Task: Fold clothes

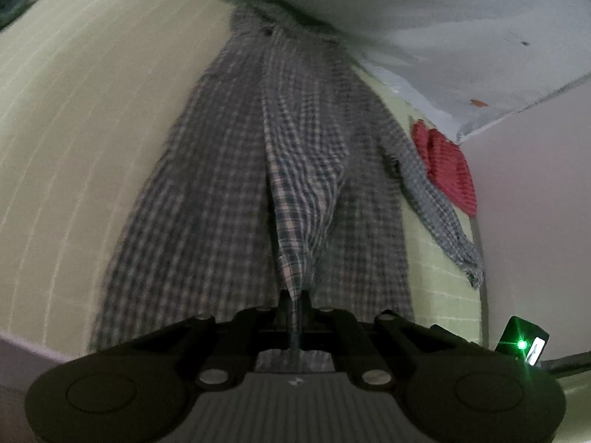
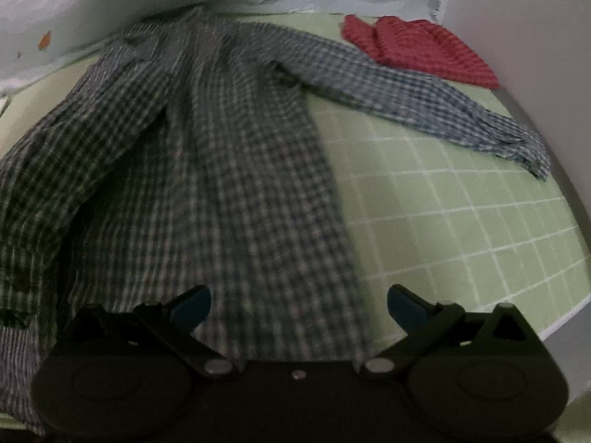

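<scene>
A grey-blue checked shirt (image 1: 229, 184) lies lengthwise on a pale green gridded sheet (image 1: 74, 129), collar toward the far edge. My left gripper (image 1: 294, 297) is shut on a raised fold of the shirt's cloth, which rises in a ridge from the pinch. In the right wrist view the same checked shirt (image 2: 229, 170) spreads below, one sleeve (image 2: 424, 99) stretched out to the right. My right gripper (image 2: 299, 304) hangs open above the shirt's lower part, blue pads (image 2: 192, 304) wide apart, nothing between them.
A red ribbed garment (image 2: 417, 48) lies folded at the far right corner, also seen as red garment (image 1: 448, 164). A pale bedcover or pillow (image 2: 110, 7) borders the far side. A grey wall (image 2: 535, 18) stands to the right. A device with a green light (image 1: 522, 343) sits near the right.
</scene>
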A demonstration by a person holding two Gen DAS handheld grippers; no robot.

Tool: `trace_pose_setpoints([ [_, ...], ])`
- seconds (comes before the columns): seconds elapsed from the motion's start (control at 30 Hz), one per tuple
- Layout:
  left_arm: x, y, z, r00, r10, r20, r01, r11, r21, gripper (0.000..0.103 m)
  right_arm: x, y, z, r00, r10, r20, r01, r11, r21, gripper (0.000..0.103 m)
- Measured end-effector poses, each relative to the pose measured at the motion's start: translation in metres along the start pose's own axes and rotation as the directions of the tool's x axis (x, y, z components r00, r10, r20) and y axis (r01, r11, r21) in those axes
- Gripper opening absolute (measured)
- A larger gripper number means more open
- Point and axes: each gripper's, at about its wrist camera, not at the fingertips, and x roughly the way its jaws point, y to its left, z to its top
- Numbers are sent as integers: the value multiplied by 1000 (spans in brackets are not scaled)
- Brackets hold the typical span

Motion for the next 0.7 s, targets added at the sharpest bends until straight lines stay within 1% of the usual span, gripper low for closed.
trace_pose_setpoints([
  [0.07, 2, 14, -3, 1000, 11, -23, -11, 1000, -24, 3, -1, 8, -3, 1000, -2, -2, 2, 1000, -17, 103],
  [0.13, 5, 26, -5, 998, 41, -42, -42, 998, -37, 4, -3, 17, -7, 1000, -5, -3, 5, 999, -33, 103],
  [0.23, 12, 40, -5, 995, 82, -57, -85, 996, -39, 4, -7, 28, -13, 1000, -8, -5, 8, 998, -66, 103],
  [0.37, 24, 54, -8, 991, 113, -75, -117, 992, -39, 4, -13, 37, -24, 1000, -15, -20, 13, 994, -105, 103],
  [0.53, 41, 75, -17, 982, 151, -115, -157, 986, -49, 8, -13, 38, -39, 997, -26, -75, 17, 992, -122, 103],
  [0.63, 48, 83, -19, 983, 130, -127, -141, 986, -83, 10, -12, 36, -44, 995, -25, -97, 13, 992, -122, 103],
  [0.7, 49, 87, -16, 986, 103, -133, -120, 985, -123, 16, -14, 33, -44, 995, -23, -93, 11, 992, -125, 103],
])
